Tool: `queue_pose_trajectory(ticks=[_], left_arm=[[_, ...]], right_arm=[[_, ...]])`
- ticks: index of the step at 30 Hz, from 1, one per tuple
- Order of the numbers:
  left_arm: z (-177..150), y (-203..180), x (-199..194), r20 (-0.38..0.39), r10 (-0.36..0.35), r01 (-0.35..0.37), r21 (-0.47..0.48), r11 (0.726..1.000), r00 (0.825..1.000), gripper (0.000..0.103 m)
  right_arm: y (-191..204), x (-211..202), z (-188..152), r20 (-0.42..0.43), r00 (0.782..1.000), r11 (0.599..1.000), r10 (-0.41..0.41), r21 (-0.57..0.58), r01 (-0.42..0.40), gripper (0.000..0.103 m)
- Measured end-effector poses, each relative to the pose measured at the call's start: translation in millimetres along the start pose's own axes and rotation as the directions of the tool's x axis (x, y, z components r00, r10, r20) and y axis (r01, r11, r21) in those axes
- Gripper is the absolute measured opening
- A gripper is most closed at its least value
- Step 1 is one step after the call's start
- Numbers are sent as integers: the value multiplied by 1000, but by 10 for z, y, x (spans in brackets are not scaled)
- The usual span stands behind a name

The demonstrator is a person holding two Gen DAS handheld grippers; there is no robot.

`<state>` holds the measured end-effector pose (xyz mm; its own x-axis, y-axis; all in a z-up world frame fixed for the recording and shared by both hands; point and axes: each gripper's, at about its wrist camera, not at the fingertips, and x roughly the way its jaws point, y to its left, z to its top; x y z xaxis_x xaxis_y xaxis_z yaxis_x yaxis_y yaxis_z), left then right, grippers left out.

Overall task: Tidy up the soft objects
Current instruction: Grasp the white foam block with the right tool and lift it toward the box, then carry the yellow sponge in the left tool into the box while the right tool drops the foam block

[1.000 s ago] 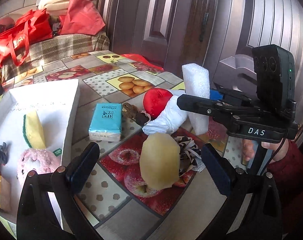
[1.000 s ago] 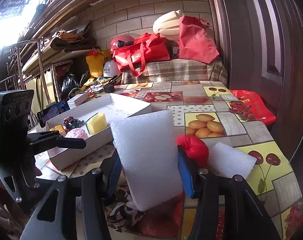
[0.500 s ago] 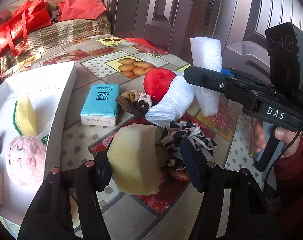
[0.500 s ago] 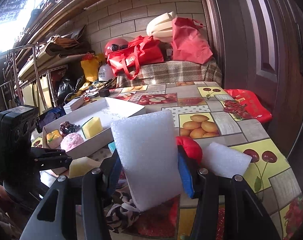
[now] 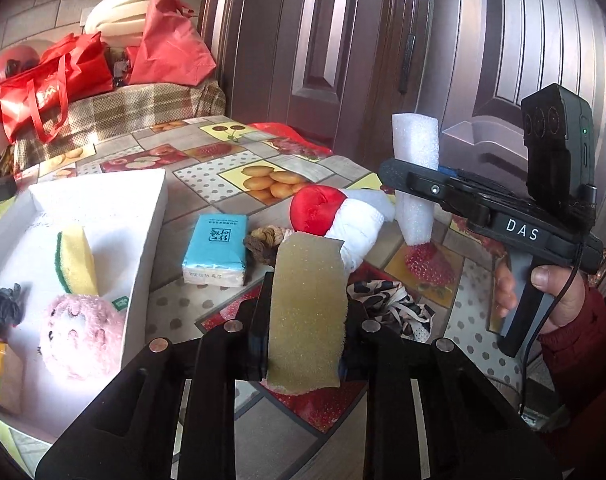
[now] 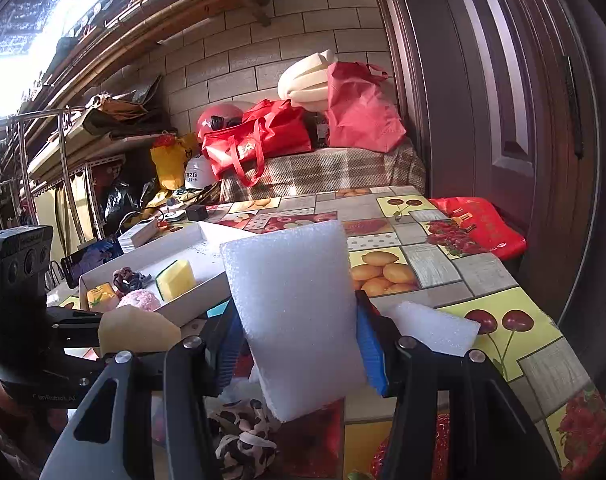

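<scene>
Sponges and other soft things sit at nine o'clock in the white tray [image 5: 151, 216], among them a yellow-green sponge [image 5: 75, 258] and a pink plush [image 5: 79, 336], on a fruit-print tablecloth [image 5: 239, 168] that runs toward a brown door [image 5: 323, 40] at twelve, with red bags [image 5: 51, 84] at ten. Centre, the left gripper [image 5: 305, 316] is closed tight on an upright tan sponge [image 5: 307, 312] above the cloth, a blue tissue pack [image 5: 217, 248] just beyond at eleven. At three o'clock a hand [image 5: 559, 300] holds the right gripper [image 6: 299, 340], marked "DAS", level and clamped on a white foam block [image 6: 295, 316].
</scene>
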<state>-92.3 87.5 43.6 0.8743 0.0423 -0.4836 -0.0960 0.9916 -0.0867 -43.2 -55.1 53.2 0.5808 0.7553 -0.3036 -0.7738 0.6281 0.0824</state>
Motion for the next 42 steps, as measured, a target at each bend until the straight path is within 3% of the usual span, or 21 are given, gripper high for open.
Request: queue_pose_trajectory(ticks=[3, 5, 20, 32, 37, 42], left_arm=[[-25, -12, -201, 98, 86, -93, 69, 993, 992, 22], [-46, 46, -280, 123, 125, -134, 74, 988, 985, 22], [-121, 749, -492, 173, 307, -296, -84, 951, 936, 22], [-228, 1497, -766, 171, 495, -452, -237, 860, 852, 22], [-221, 1609, -700, 145, 520, -476, -253, 842, 842, 22], [-137, 1611, -548, 140, 523, -489, -216, 845, 841, 22]], right_arm=[[96, -81, -16, 32, 999, 1000, 6, -5, -6, 52], [182, -108, -25, 42, 999, 1000, 16, -11, -16, 52], [778, 70, -29, 5, 991, 989, 133, -73, -132, 52], [1208, 522, -14, -91, 978, 973, 186, -118, -196, 52], [1343, 822, -18, -123, 971, 973, 205, -87, -216, 52], [1468, 1104, 50, -119, 976, 980, 184, -56, -191, 52]])
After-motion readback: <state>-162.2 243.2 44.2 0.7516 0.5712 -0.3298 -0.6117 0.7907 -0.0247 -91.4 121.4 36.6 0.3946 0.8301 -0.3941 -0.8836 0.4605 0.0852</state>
